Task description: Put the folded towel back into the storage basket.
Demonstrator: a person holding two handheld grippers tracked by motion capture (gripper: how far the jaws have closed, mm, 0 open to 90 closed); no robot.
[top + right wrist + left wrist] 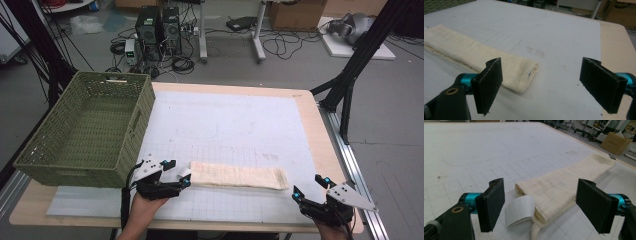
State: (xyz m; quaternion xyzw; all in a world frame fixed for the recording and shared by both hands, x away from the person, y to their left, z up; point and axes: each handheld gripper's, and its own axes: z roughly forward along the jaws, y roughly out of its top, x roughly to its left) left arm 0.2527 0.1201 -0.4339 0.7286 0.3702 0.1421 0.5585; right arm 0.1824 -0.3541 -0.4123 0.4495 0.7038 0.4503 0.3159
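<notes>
My left tool (176, 173) sits at the near edge of the worktop (320, 125), jaws spread wide w/ nothing pinched; the near end of the folded cream towel (239, 176) lies between the pads w/o touching either. In the left gripper view that end is just ahead of the jaws, a white tag (520, 210) curling out of it toward the left pad, and the rest of the cloth runs away up and to the right. My right tool (309, 188) is also spread, empty, resting near the front right corner of the worktop; the towel's other end stops just short of it, in front of its left pad in the right gripper view (524, 72), not touching. Towel lies flat on the white gridded mat (235, 125), stretched lengthwise between both tools. Green woven basket (90, 130) stands beyond and to the left of my left tool, well apart from the right one, at the worktop's left edge.
</notes>
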